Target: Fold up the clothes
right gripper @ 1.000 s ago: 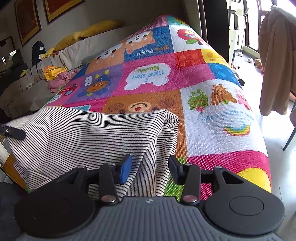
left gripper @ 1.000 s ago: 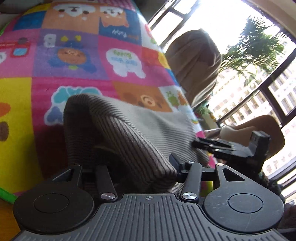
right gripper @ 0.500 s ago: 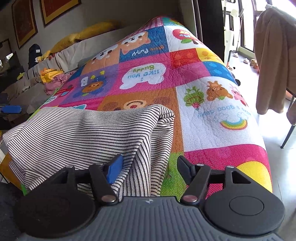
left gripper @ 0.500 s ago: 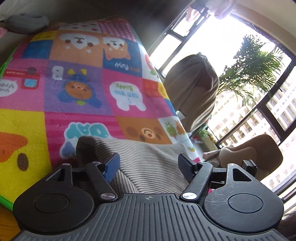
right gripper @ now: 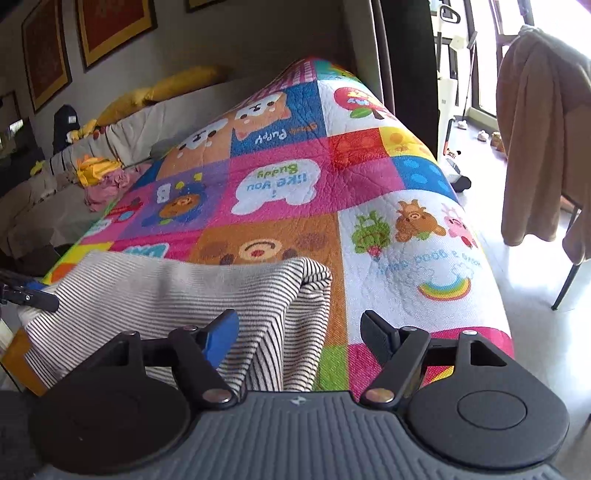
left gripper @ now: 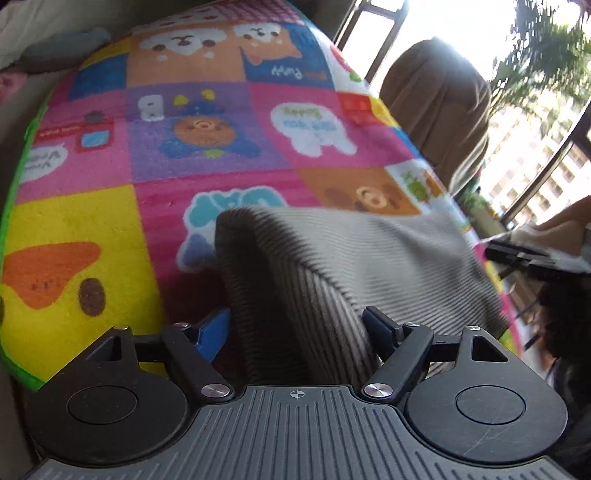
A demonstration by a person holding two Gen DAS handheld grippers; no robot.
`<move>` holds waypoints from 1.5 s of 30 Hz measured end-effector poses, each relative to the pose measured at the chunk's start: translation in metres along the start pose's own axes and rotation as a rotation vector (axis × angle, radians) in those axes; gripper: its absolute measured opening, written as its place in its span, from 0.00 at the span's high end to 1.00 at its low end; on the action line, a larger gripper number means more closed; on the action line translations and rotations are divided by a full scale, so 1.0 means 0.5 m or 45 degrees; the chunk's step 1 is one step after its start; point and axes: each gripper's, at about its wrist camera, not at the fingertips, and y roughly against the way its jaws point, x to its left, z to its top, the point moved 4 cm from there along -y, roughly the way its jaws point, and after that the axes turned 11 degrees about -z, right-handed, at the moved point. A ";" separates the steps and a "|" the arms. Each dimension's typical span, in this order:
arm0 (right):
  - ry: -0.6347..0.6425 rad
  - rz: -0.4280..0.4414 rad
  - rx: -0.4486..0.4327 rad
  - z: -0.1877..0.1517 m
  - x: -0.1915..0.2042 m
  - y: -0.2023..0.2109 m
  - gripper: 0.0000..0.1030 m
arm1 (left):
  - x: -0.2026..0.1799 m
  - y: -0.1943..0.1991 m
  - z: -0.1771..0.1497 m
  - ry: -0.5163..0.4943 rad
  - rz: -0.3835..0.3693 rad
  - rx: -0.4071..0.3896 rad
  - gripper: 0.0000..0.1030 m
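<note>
Striped garment (right gripper: 177, 295): folded, lying at near edge of patchwork quilt (right gripper: 280, 177). Left gripper (left gripper: 297, 326): fingers spread, garment's folded end between them, not pinched. Right gripper (right gripper: 299, 332): fingers spread, garment corner between them. Brown coat (right gripper: 535, 147): hanging, well apart.

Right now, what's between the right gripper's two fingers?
In the right wrist view, the open right gripper straddles the folded edge of the striped garment, which lies on the cartoon quilt.

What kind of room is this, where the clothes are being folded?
Most likely a living room in a high-rise flat: a sofa with yellow cushions under framed pictures, a cartoon play mat as folding surface, and tall windows facing apartment blocks.
</note>
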 end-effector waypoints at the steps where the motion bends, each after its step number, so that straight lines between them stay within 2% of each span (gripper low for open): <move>1: -0.040 0.037 0.008 0.010 -0.004 -0.005 0.28 | -0.002 0.005 0.015 0.033 -0.063 -0.031 0.19; 2: -0.075 0.072 0.020 0.019 -0.006 -0.014 0.28 | -0.002 0.007 0.029 0.057 -0.105 -0.051 0.18; 4: -0.129 0.133 0.044 0.035 -0.005 -0.039 0.28 | 0.001 -0.008 0.048 0.078 -0.121 -0.048 0.16; 8: -0.177 0.224 0.145 0.048 0.017 -0.114 0.28 | 0.028 -0.069 0.066 0.139 -0.115 0.036 0.14; 11: -0.212 0.334 0.242 0.056 0.038 -0.167 0.24 | 0.059 -0.111 0.074 0.228 -0.176 0.081 0.14; 14: -0.198 0.369 0.277 0.090 0.059 -0.215 0.24 | 0.081 -0.125 0.103 0.270 -0.200 0.037 0.14; 18: -0.193 0.374 0.187 0.191 0.094 -0.276 0.24 | 0.105 -0.100 0.161 0.305 -0.244 -0.111 0.14; 20: -0.189 0.386 0.096 0.259 0.129 -0.304 0.24 | 0.109 -0.081 0.183 0.286 -0.233 -0.172 0.14; 22: -0.157 0.393 0.031 0.316 0.165 -0.330 0.24 | 0.107 -0.065 0.190 0.247 -0.195 -0.186 0.14; 25: -0.015 0.292 -0.004 0.357 0.218 -0.353 0.24 | 0.095 -0.023 0.178 0.125 -0.138 -0.206 0.12; 26: 0.047 0.225 -0.014 0.353 0.222 -0.352 0.23 | 0.091 -0.009 0.175 0.085 -0.119 -0.213 0.11; 31: 0.375 -0.115 -0.125 0.273 0.188 -0.301 0.14 | 0.078 0.035 0.177 -0.094 0.019 -0.280 0.07; 32: 0.407 -0.161 -0.115 0.249 0.173 -0.292 0.14 | 0.083 0.022 0.182 -0.116 0.059 -0.277 0.07; 37: 0.511 -0.334 -0.004 0.141 0.107 -0.277 0.08 | 0.127 -0.081 0.178 -0.189 0.221 -0.114 0.07; 40: 0.516 -0.358 0.023 0.108 0.094 -0.262 0.06 | 0.147 -0.128 0.149 -0.274 0.343 -0.004 0.06; 45: 0.492 -0.183 -0.184 0.143 0.173 -0.179 0.06 | 0.152 -0.119 0.134 -0.260 0.353 -0.017 0.06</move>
